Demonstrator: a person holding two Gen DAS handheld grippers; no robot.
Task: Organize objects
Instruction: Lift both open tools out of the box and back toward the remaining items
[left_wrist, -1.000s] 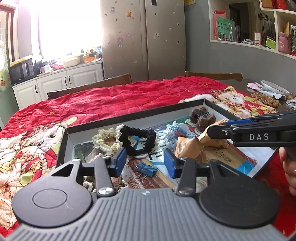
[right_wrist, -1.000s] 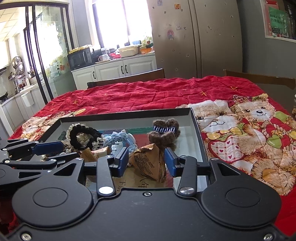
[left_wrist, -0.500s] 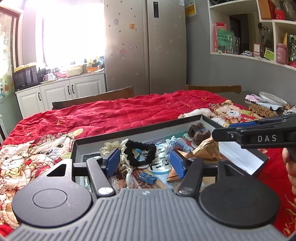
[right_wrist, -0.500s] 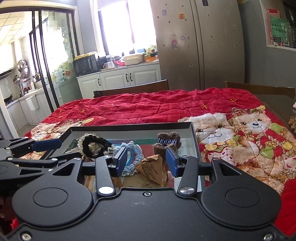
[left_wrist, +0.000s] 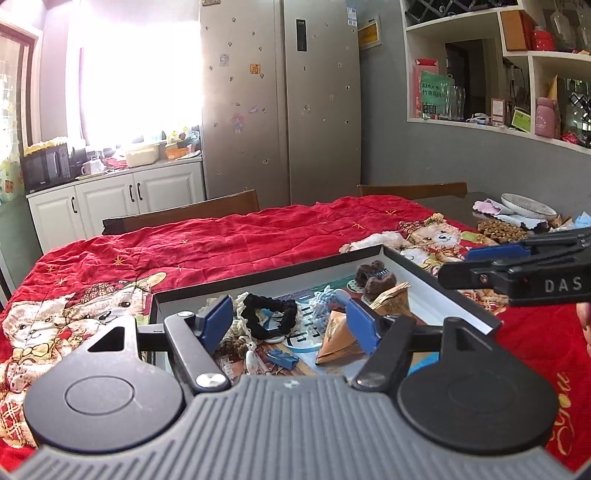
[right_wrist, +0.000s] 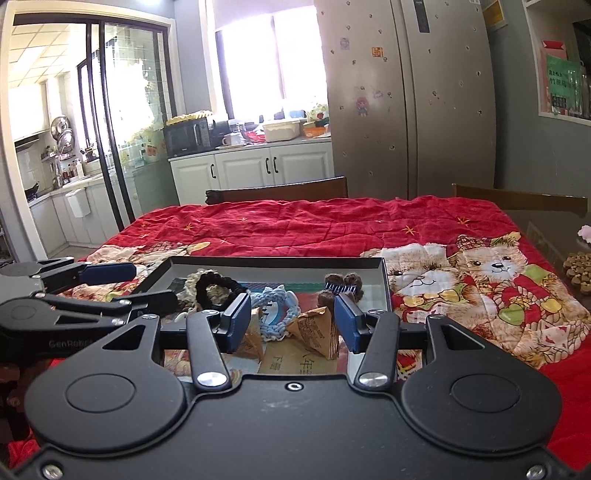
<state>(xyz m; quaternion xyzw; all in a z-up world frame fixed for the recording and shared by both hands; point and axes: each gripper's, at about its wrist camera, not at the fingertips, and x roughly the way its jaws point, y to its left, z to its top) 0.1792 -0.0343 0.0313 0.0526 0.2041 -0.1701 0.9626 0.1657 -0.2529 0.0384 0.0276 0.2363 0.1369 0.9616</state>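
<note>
A shallow black-rimmed tray (left_wrist: 295, 266) sits on a red blanket. It holds a black scrunchie (left_wrist: 271, 319), a cream knitted scrunchie (right_wrist: 192, 280), a light blue knitted piece (right_wrist: 275, 308), brown fuzzy hair clips (left_wrist: 375, 278), brown paper packets (left_wrist: 338, 338) and a small blue clip (left_wrist: 282, 359). My left gripper (left_wrist: 290, 325) is open and empty above the tray's near left part. My right gripper (right_wrist: 293, 319) is open and empty above the tray's near edge, over a paper packet (right_wrist: 317, 330). Each gripper shows in the other's view.
The red blanket (right_wrist: 332, 225) with bear prints covers the table around the tray. Wooden chair backs (right_wrist: 280, 192) stand at the far edge. A plate (left_wrist: 528, 205) and a pile of brown bits (left_wrist: 500, 229) lie at the far right. A fridge (left_wrist: 280, 99) stands behind.
Both grippers have lifted and drawn back from the tray, so it looks smaller and lower. Both stay open and empty. The tray's contents have not moved.
</note>
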